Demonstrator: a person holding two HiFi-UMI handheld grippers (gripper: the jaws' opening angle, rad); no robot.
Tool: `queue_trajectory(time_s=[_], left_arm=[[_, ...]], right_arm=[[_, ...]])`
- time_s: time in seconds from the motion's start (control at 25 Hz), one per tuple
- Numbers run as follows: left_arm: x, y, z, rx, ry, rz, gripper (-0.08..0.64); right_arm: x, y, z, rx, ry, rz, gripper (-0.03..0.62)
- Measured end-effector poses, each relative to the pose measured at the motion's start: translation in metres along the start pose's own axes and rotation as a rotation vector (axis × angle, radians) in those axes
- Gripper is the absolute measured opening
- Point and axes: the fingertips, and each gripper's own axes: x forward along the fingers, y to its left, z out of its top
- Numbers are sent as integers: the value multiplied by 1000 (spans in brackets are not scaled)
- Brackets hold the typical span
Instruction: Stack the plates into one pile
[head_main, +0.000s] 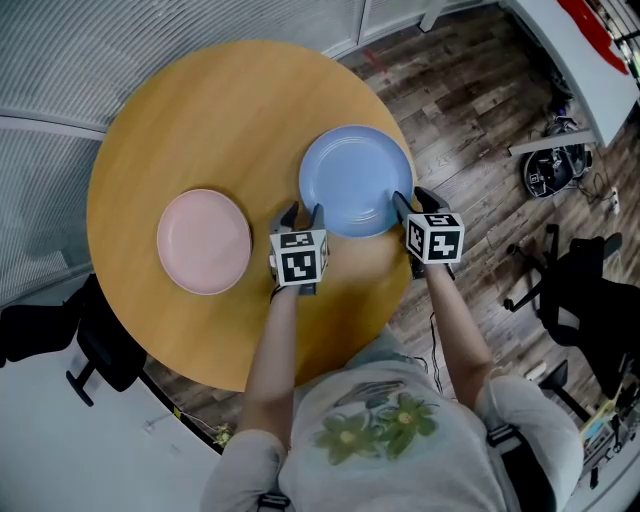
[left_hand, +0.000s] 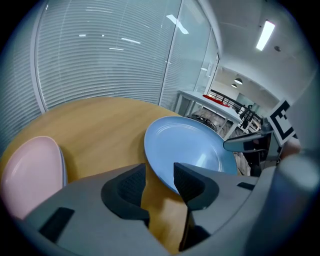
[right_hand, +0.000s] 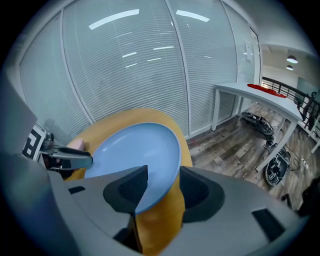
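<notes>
A blue plate (head_main: 355, 180) lies on the round wooden table (head_main: 200, 120), right of centre. A pink plate (head_main: 203, 241) sits apart from it on the left. My left gripper (head_main: 304, 215) is at the blue plate's near-left rim and my right gripper (head_main: 414, 200) at its near-right rim. In the left gripper view the blue plate's (left_hand: 190, 145) rim lies between the spread jaws of the gripper (left_hand: 159, 177), with bare wood showing beside it. In the right gripper view the rim (right_hand: 135, 150) likewise lies between the open jaws of the gripper (right_hand: 162, 185), next to the left pad.
The table's right edge runs close behind the blue plate, with wooden floor beyond. A black office chair (head_main: 590, 290) stands at the right and another black chair (head_main: 100, 350) at the near left. A white desk (head_main: 570, 60) and slatted glass walls lie farther off.
</notes>
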Motion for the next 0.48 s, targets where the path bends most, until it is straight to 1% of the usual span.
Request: queue_trajectory(time_s=[0.2,0.32,0.48], left_arm=[[10,4,-4,-30,13,-12,172],[12,5,-7,-36,23,-14,172],[16,5,-11,-40,28,-31,147]], right_arm=[[10,-3,-9,19,30,-3,183],[12,-5,-14,29,41,-14,183],[15,-2,-19,3,57,-29,178]])
